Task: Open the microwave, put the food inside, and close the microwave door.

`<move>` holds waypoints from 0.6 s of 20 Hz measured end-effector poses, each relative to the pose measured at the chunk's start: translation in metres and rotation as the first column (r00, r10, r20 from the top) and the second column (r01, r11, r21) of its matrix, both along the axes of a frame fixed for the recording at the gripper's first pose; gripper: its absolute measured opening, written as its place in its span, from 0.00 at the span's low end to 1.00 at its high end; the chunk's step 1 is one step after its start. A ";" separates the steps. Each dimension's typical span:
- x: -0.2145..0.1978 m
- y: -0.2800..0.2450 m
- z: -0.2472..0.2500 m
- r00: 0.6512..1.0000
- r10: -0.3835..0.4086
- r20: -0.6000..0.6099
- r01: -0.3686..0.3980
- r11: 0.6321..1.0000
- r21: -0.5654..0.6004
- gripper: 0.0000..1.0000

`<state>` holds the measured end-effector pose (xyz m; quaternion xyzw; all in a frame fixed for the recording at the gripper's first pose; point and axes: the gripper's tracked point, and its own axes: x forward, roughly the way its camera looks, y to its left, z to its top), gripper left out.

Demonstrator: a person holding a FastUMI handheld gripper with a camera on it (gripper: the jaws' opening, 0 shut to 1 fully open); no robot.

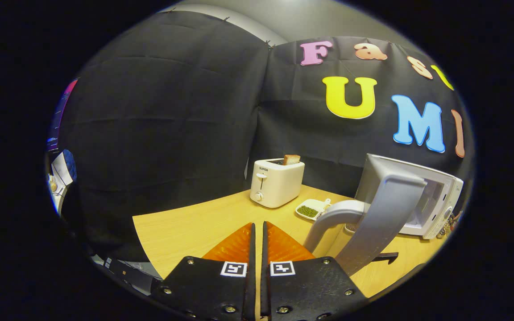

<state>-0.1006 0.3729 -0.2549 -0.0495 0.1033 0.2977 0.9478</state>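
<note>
- The microwave [435,200] is standing on the table [185,227], to the right of the fingers and a little beyond them.
- Its door [386,209] is standing open, swinging out toward the gripper, and the curved grey handle [333,218] is sticking out from it just to the right of the fingers.
- The food [312,208], a small white dish with green bits, is lying on the table between the toaster and the door.
- The gripper [258,229] is hovering over the table with its two orange fingers [234,245] almost pressing together, only a thin slit between them, and nothing is sitting in that slit.
- The white toaster [277,183] is standing beyond the fingers, near the cloth wall, and a slice of bread [291,159] is sticking up from its slot.
</note>
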 end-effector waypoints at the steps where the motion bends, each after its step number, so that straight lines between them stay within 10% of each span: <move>1: 0.002 0.006 -0.006 1.000 0.013 -0.026 -0.012 1.000 0.018 0.05; 12: 0.010 -0.084 0.019 0.993 -0.092 0.069 0.091 0.996 0.021 0.02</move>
